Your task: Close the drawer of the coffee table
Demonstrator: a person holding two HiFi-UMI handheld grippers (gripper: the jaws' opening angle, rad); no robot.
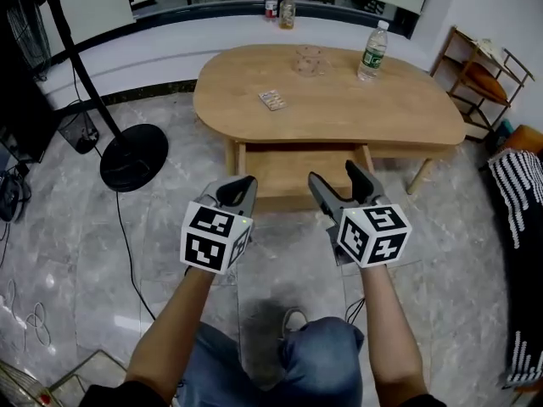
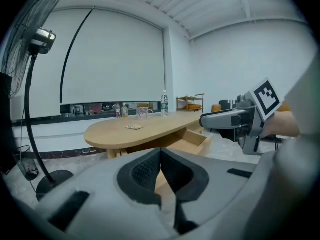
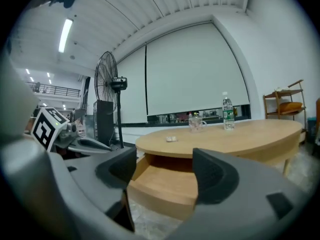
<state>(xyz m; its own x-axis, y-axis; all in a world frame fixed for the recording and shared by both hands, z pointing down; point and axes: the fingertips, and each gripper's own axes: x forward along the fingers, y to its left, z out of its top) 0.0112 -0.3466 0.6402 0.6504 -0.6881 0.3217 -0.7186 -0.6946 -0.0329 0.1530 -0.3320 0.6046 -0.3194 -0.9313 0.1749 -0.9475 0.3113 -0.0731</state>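
The oval wooden coffee table [image 1: 339, 108] stands in front of me with its drawer [image 1: 297, 170] pulled out toward me and nothing showing inside. My left gripper [image 1: 245, 182] hovers just short of the drawer's front left corner, its jaws together with nothing between them. My right gripper [image 1: 334, 173] hangs over the drawer's front right part, jaws apart and empty. In the right gripper view the drawer [image 3: 165, 184] lies straight ahead between the open jaws of the right gripper [image 3: 165, 170]. In the left gripper view the drawer [image 2: 196, 136] is ahead to the right, beyond the left gripper [image 2: 160, 157].
On the tabletop stand a water bottle [image 1: 372, 51], a glass cup [image 1: 309, 60] and a small packet [image 1: 272, 100]. A floor fan's round base [image 1: 133, 155] and cable lie to the left. A wooden shelf [image 1: 479, 79] and a striped cloth [image 1: 519, 189] are at the right.
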